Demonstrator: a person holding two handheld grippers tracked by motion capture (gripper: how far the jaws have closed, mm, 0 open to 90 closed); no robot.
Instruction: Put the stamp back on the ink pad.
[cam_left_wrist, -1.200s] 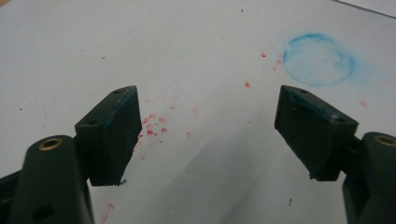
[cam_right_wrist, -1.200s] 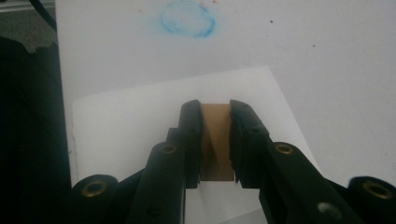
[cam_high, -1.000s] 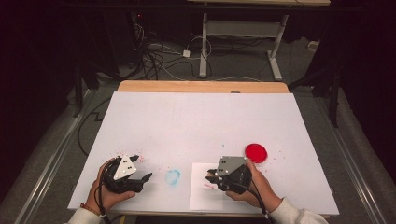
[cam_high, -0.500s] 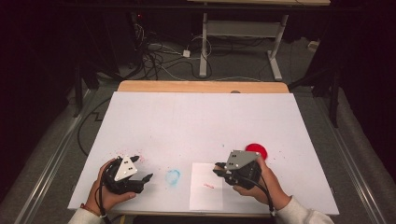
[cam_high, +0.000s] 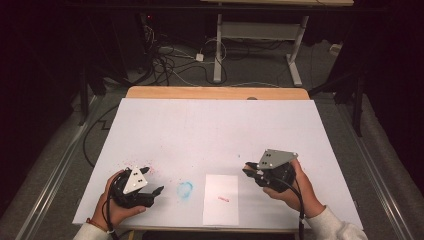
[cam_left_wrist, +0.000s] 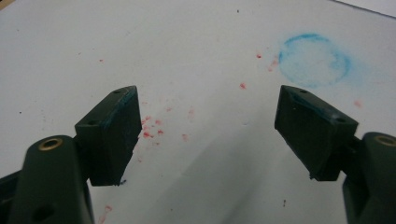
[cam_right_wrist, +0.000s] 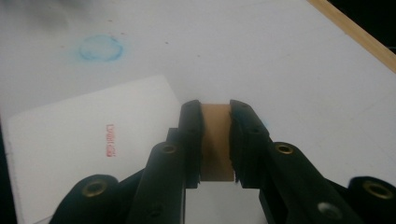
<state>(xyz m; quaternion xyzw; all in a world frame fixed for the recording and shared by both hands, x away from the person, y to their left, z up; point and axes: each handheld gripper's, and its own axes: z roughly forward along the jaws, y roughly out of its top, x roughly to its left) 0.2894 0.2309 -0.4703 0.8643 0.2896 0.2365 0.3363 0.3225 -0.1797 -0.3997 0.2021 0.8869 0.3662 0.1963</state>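
Now right tongs (cam_right_wrist: 215, 140) pinch brown block, probably wooden stamp (cam_right_wrist: 216, 140), held above desk (cam_high: 215, 125) near front edge. White card (cam_high: 221, 199) with red print lies just left of them, long axis front-to-back. Left tongs (cam_left_wrist: 208, 135) spread, empty, near front-left corner.

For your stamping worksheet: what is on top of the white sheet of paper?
A small red stamped mark sits on the white sheet of paper. The right hand-held gripper, shut on a brown block, covers one corner.
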